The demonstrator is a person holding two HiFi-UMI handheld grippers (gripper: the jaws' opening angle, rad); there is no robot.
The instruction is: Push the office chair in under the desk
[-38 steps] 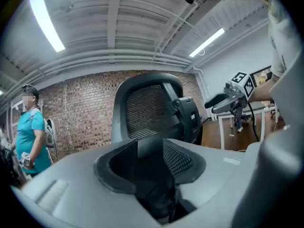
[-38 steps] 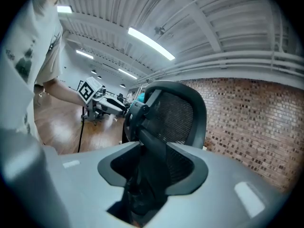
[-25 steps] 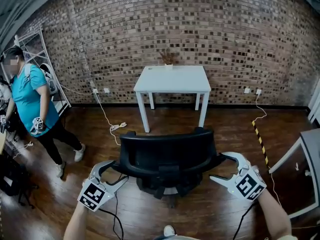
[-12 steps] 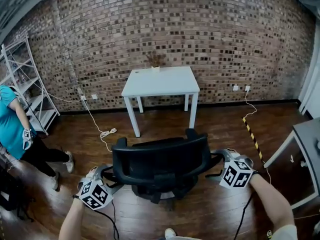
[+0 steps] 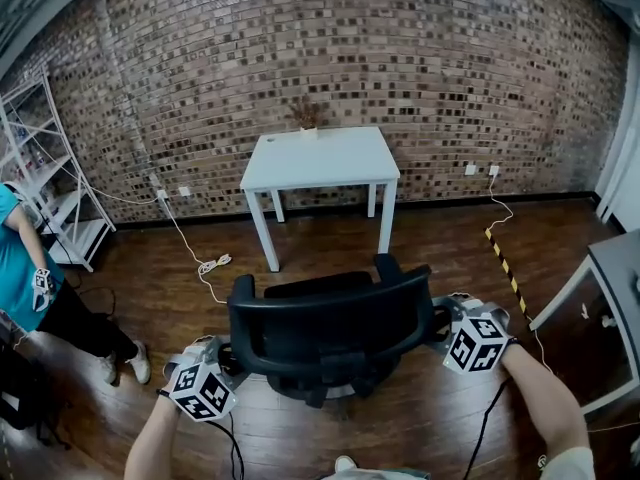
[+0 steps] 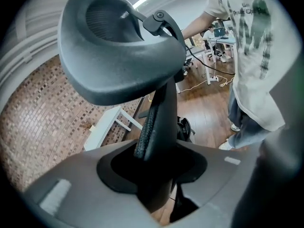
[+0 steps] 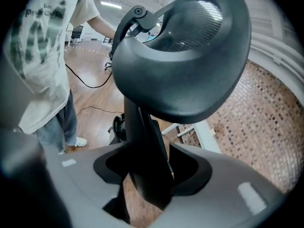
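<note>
- office chair (image 5: 325,313): on the wood floor (image 5: 420,418) mid-room, back towards the operator, seat facing the white desk (image 5: 320,158). Well apart from the desk, not under it.
- left gripper (image 5: 228,356): at the chair's left side, jaws just closed in, now pinching the left armrest post (image 6: 159,127).
- right gripper (image 5: 440,323): mirrored on the right side, jaws also just closed in, clamped on the right armrest post (image 7: 142,141).
- desk stands against the brick wall (image 5: 400,58).
- bystander in a teal shirt (image 5: 15,268) at the left edge.
</note>
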